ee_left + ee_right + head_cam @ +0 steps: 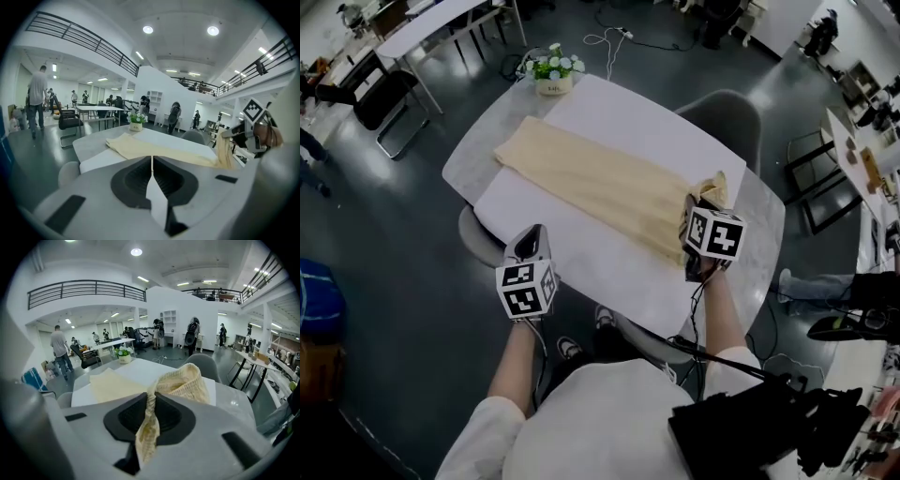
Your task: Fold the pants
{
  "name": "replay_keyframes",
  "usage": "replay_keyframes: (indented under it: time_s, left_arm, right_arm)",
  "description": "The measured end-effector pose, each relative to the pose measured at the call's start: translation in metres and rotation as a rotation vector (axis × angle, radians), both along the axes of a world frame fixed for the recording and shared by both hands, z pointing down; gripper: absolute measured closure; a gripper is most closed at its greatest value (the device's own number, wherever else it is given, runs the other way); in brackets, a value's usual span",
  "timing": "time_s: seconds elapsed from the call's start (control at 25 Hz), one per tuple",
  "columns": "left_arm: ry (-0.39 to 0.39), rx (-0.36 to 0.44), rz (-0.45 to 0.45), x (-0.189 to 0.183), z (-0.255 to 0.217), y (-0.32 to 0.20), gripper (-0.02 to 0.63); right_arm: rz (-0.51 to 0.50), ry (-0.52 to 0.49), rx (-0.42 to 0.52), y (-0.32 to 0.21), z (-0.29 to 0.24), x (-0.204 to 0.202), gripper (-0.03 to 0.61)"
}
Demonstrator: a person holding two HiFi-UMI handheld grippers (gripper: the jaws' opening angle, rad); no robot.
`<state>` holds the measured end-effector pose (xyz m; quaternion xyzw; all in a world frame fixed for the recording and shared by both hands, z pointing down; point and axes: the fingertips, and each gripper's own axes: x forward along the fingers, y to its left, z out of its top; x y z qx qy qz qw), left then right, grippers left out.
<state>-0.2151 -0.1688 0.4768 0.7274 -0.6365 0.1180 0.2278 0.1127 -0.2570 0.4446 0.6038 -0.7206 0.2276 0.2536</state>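
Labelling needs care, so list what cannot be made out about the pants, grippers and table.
Head view: the marker cube of the right gripper hides its jaws and the gripped end of the cream-yellow fabric pants.
Left gripper view: the grey body of the left gripper covers the near edge of the grey oval table.
Right gripper view: the bunched waistband blocks the table behind it.
Print on the small white flower pot: too small everywhere.

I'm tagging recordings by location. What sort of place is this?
Probably a large open-plan office or lab hall, not a home: a railed mezzanine lines the walls, long desks with office chairs stand beyond the table, and several people stand about.
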Motion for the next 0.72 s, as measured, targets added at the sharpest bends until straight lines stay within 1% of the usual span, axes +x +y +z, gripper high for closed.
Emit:
replay_keyframes:
  time_s: [0.28, 0.48, 0.72]
  left_arm:
    - [0.011, 0.007, -0.063, -0.036, -0.003, 0.005, 0.598]
    - [-0.003, 0.008, -0.089, -0.062, -0.004, 0.009, 0.598]
    - [-0.017, 0.006, -0.115, -0.088, -0.006, 0.014, 0.598]
  right_arm:
    - [-0.086, 0.001, 0.013, -0.024, -0.010, -0.060, 0.540]
    - [-0.145, 0.007, 0.009, -0.038, -0.006, -0.101, 0.540]
    - [-0.210, -0.021, 0.010, -0.054, -0.010, -0.151, 0.540]
